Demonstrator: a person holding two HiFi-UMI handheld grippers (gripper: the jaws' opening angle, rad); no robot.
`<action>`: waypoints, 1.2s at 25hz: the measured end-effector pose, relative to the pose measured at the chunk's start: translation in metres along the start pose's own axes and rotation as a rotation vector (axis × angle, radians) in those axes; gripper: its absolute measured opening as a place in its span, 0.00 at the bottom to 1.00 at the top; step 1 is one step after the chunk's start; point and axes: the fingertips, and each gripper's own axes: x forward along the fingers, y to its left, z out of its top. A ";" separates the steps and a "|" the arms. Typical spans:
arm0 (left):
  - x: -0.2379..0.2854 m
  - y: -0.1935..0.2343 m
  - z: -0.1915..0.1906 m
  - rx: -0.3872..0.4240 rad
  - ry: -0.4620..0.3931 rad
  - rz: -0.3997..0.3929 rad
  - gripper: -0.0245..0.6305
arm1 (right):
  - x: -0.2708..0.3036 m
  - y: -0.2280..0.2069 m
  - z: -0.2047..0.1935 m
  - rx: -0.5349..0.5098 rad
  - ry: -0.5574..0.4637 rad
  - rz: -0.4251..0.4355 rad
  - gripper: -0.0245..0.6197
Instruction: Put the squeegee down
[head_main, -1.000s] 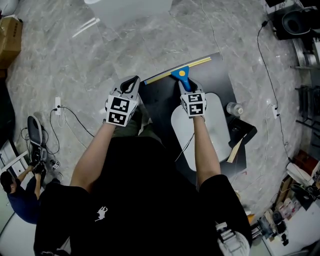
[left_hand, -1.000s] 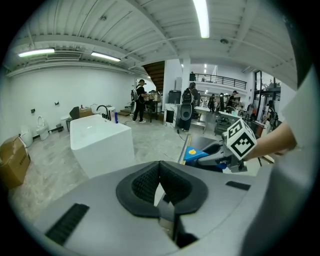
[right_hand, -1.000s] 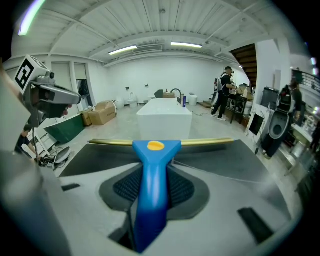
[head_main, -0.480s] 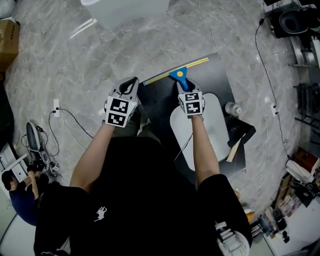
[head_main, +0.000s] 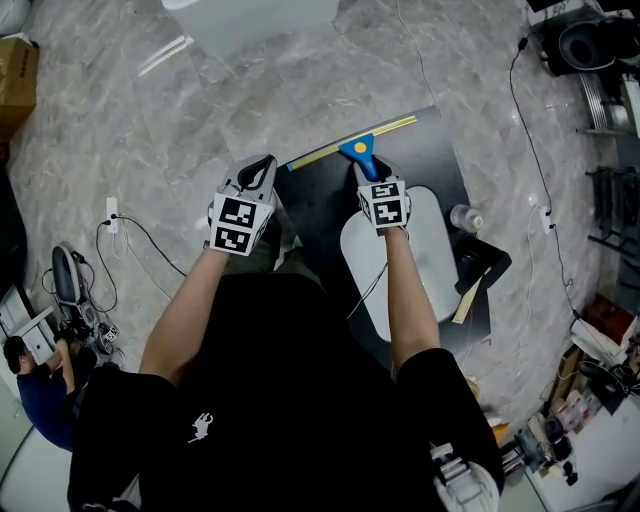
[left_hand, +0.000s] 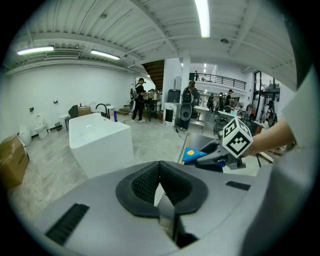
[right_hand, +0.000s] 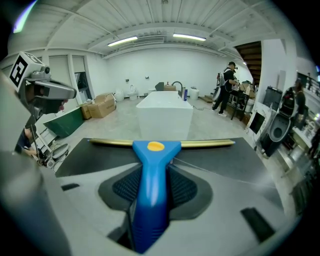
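The squeegee (head_main: 359, 151) has a blue handle and a long brass blade. Its blade lies along the far edge of the black table (head_main: 435, 150). My right gripper (head_main: 369, 173) holds the blue handle from behind; in the right gripper view the squeegee (right_hand: 151, 165) runs straight between the right gripper's (right_hand: 153, 186) pads, which still touch it while the jaws are opening. My left gripper (head_main: 262, 166) hangs off the table's left edge, beside the blade's left end, apart from it. In the left gripper view the left gripper's (left_hand: 160, 179) pads meet with nothing between them.
A white oval board (head_main: 428, 255) lies on the table under my right forearm, with a clear bottle (head_main: 468, 217) and a black box (head_main: 485, 262) to its right. A white block (left_hand: 98, 140) stands on the marble floor beyond. A person (head_main: 30, 390) crouches at lower left among cables.
The person at lower left has shifted. Both grippers and the squeegee stay where they were.
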 end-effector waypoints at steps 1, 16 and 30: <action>-0.001 0.000 -0.001 -0.001 0.004 -0.001 0.04 | 0.000 -0.001 0.000 -0.007 -0.001 0.000 0.27; -0.038 -0.030 0.024 -0.003 -0.090 -0.017 0.04 | -0.082 0.002 0.013 0.081 -0.176 0.006 0.37; -0.097 -0.081 0.052 0.063 -0.216 -0.025 0.04 | -0.202 0.001 0.023 0.225 -0.448 -0.097 0.04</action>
